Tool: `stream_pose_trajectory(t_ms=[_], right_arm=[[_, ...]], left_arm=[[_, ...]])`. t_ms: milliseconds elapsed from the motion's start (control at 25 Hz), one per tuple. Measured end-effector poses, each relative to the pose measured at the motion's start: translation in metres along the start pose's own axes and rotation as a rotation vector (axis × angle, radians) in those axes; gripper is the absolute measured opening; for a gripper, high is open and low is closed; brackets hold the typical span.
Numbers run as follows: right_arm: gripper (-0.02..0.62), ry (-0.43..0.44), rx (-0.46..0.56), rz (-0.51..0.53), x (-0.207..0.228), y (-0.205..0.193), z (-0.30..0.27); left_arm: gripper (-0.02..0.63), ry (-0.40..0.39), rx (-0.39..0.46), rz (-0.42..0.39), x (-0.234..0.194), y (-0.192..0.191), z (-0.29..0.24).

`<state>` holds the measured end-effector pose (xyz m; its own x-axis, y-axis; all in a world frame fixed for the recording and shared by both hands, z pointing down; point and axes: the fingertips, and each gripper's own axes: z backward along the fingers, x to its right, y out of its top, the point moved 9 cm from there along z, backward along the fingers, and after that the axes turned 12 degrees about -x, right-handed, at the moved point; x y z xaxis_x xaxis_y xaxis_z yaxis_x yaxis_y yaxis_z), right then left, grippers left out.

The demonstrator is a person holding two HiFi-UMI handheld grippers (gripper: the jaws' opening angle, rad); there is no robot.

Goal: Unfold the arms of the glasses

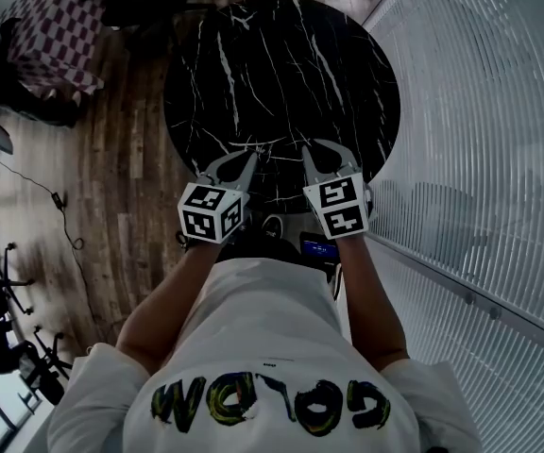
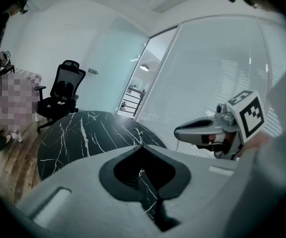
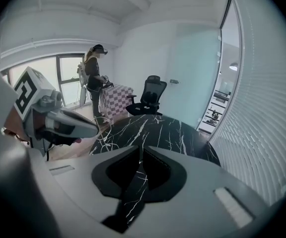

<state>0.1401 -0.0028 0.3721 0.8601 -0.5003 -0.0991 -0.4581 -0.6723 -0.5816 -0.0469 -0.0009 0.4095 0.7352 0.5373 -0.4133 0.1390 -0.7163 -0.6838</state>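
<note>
The glasses (image 2: pixel 139 136) show only as a thin wire loop standing just above the tips of my left gripper (image 2: pixel 141 146), whose jaws are shut, apparently on them. In the head view both grippers hover over the near edge of the round black marble table (image 1: pixel 281 64). The left gripper (image 1: pixel 250 159) and right gripper (image 1: pixel 308 152) point inward with a small gap between them, and the glasses are too thin to make out there. My right gripper (image 3: pixel 141 150) has a narrow slit between its jaws. A faint light line sits at its tips, too thin to identify.
A glass wall with white blinds (image 1: pixel 480 111) runs along the table's right side. A black office chair (image 3: pixel 150 95) stands beyond the table. Farther off are a checkered table (image 1: pixel 55 26) and a standing person (image 3: pixel 93 78). Cables lie on the wooden floor (image 1: pixel 59 210).
</note>
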Motion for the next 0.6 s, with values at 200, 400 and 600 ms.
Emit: stream_pose_trajectory(t_ms=[200,400,600], right_arm=[[0.029,-0.001,-0.005,-0.008,0.004,-0.014,0.0],[0.029,0.013,-0.012,-0.003,0.007,-0.031,-0.007],[0.031,0.013,-0.023,0.025,0.004,-0.038,-0.013]], left_arm=[[0.0,-0.01,-0.006,0.008,0.0,0.002,0.008],[0.0,-0.008,-0.017,0.006,-0.002,0.001,0.01],[0.0,-0.005,-0.024,0.01,-0.003,-0.002,0.012]])
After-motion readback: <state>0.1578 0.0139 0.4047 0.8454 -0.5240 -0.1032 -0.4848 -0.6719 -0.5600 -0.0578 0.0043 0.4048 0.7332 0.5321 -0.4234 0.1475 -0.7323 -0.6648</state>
